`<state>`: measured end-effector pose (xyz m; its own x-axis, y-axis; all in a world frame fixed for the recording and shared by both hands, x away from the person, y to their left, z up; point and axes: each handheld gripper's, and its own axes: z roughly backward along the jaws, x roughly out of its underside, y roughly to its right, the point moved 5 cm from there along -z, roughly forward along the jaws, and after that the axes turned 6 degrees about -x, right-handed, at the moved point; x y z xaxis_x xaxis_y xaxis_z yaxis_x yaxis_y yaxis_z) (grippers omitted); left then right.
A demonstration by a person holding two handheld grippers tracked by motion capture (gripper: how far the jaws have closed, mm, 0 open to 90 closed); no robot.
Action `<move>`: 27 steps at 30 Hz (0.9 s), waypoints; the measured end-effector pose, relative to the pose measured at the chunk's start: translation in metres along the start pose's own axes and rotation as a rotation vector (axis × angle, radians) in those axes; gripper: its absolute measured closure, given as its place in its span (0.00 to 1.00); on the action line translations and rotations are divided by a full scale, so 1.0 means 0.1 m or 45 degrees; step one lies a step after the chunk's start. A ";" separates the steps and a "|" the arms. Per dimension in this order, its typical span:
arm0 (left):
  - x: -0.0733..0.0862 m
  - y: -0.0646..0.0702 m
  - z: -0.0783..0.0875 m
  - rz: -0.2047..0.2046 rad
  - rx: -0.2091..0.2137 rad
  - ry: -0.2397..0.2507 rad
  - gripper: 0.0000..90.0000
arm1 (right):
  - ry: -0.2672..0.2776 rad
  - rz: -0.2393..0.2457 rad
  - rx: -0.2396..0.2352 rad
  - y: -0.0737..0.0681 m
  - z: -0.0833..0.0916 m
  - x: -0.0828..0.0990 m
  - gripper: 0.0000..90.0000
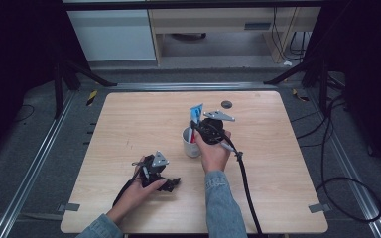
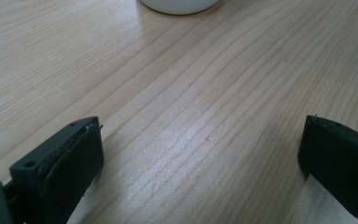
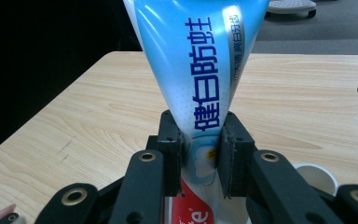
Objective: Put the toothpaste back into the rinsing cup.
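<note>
Right gripper view: glossy tapered toothpaste tube (image 3: 200,79).

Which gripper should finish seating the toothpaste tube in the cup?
The right gripper: its jaws are already shut on the tube, held upright right over the white cup. The left gripper is open with nothing in it, low over the table and short of the cup.

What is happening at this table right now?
A person works at a wooden table with a tool in each hand. The right tool is clamped on a blue toothpaste tube, holding it upright at a white cup, lower end towards the cup. The left tool is open on the bare wood, nearer the person, holding nothing. A small dark round thing lies beyond the cup.
</note>
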<state>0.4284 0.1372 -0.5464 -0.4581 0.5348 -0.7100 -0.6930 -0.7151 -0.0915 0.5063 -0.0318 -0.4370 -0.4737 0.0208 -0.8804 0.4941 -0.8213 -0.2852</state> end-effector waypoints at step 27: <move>0.00 0.00 0.00 0.000 0.000 0.000 0.00 | -0.011 -0.057 -0.014 0.11 0.03 -0.01 0.80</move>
<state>0.4284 0.1372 -0.5464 -0.4582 0.5347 -0.7100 -0.6930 -0.7151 -0.0914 0.5101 -0.0423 -0.4382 -0.5014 0.0524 -0.8636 0.4804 -0.8133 -0.3282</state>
